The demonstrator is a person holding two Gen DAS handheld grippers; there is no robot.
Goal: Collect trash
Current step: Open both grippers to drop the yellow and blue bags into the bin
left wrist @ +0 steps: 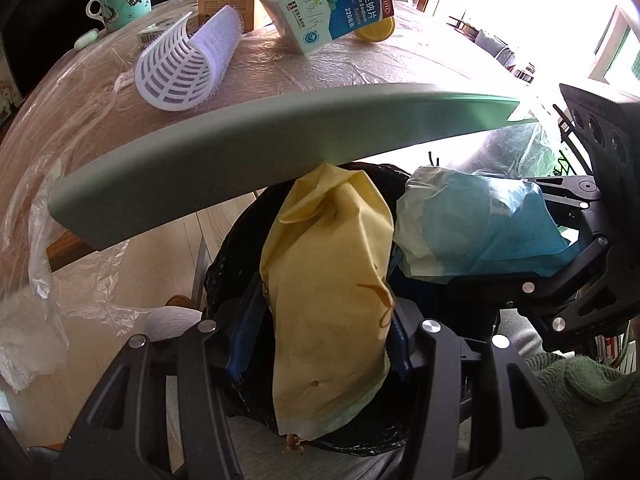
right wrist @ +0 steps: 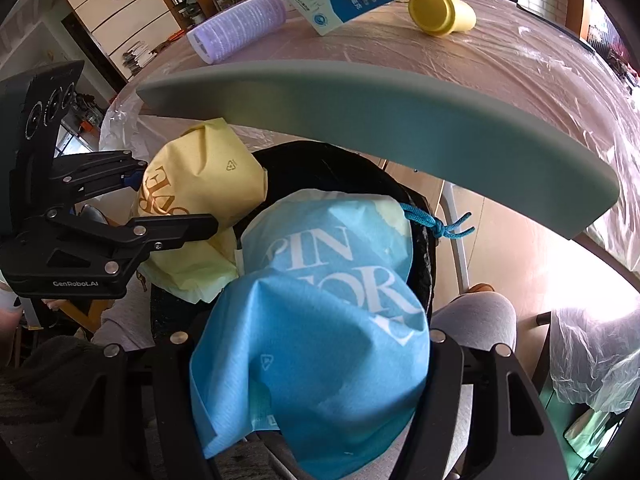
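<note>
Yellow paper wrapper (left wrist: pixel 332 280) pinched in left tool (left wrist: pixel 320 344), blue wrapper (right wrist: pixel 316 328) clamped in right tool (right wrist: pixel 312 360), both poised over the black bin bag (right wrist: pixel 344 160) below the bench (left wrist: pixel 360 64) edge. Drop step in hand; next move, as judged: loosen both grips squarely above the opening. Beyond, the bench's grey rim (left wrist: pixel 248 140) overhangs close; medicine box (left wrist: pixel 332 4), lilac roller (left wrist: pixel 188 68), mug (left wrist: pixel 124 0) remain.

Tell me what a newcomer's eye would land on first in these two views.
First, two crumpled wrappers held over a black trash bag: the yellow wrapper shut in the left hand-held gripper, the blue wrapper in the right hand-held gripper. Next, the grey table edge arching just above them. Beyond it, on the plastic-covered tabletop, a tilted blue-and-white Naproxen Sodium box stands out.
</note>
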